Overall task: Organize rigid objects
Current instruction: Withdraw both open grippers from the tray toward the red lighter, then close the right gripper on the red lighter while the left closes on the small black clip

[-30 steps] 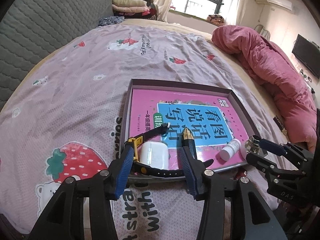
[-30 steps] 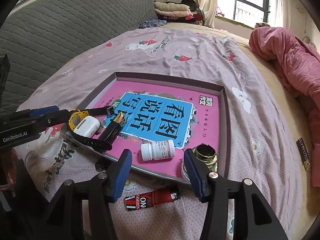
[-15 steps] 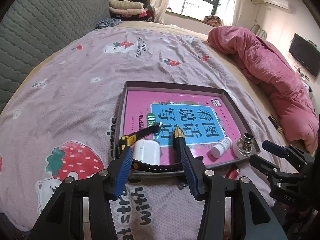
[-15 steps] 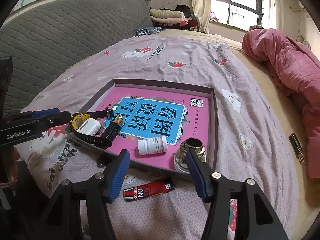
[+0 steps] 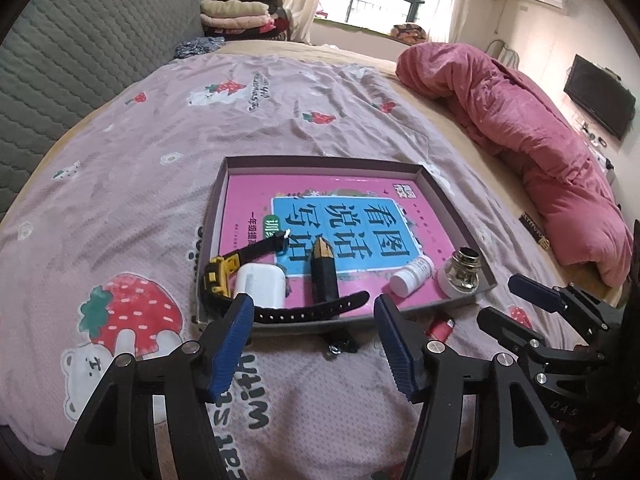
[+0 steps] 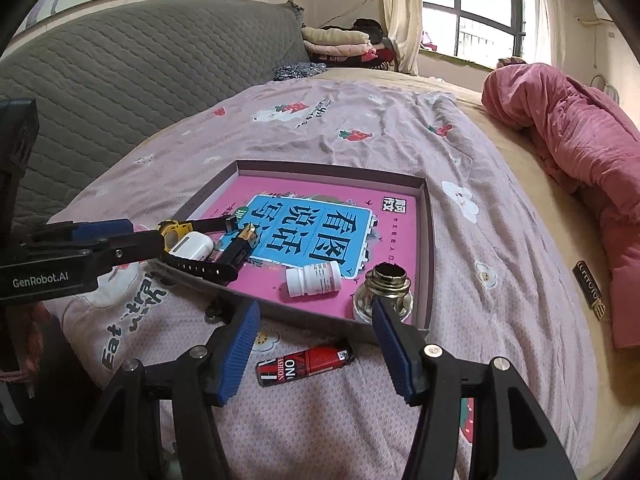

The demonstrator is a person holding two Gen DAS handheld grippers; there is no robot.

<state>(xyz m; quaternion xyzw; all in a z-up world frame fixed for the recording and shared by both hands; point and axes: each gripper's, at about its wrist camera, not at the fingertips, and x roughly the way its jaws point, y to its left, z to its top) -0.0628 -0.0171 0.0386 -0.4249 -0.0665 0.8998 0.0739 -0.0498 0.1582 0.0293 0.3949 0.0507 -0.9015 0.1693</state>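
Note:
A shallow grey tray (image 5: pixel 218 200) (image 6: pixel 426 236) lies on the bed with a pink and blue book (image 5: pixel 344 216) (image 6: pixel 316 232) inside. On the book lie a yellow and black watch (image 5: pixel 218 280) (image 6: pixel 176 232), a white earbud case (image 5: pixel 260 286) (image 6: pixel 190 246), a black and gold pen-like piece (image 5: pixel 324 268) (image 6: pixel 238 250), a white pill bottle (image 5: pixel 410 278) (image 6: pixel 314 278) and a metal-necked jar (image 5: pixel 460 276) (image 6: pixel 386 290). A red lighter (image 6: pixel 306 364) (image 5: pixel 440 328) lies on the sheet outside the tray. My left gripper (image 5: pixel 314 340) and right gripper (image 6: pixel 314 348) are open and empty, near the tray's front edge.
A small dark screw-like piece (image 5: pixel 340 346) (image 6: pixel 214 312) lies on the sheet by the tray. A pink quilt (image 5: pixel 520 136) (image 6: pixel 580 152) is heaped on the right. A grey padded headboard (image 6: pixel 140 76) stands on the left. Folded clothes (image 5: pixel 236 16) sit far back.
Both grippers have pulled back from the tray and risen a little. The objects have not moved.

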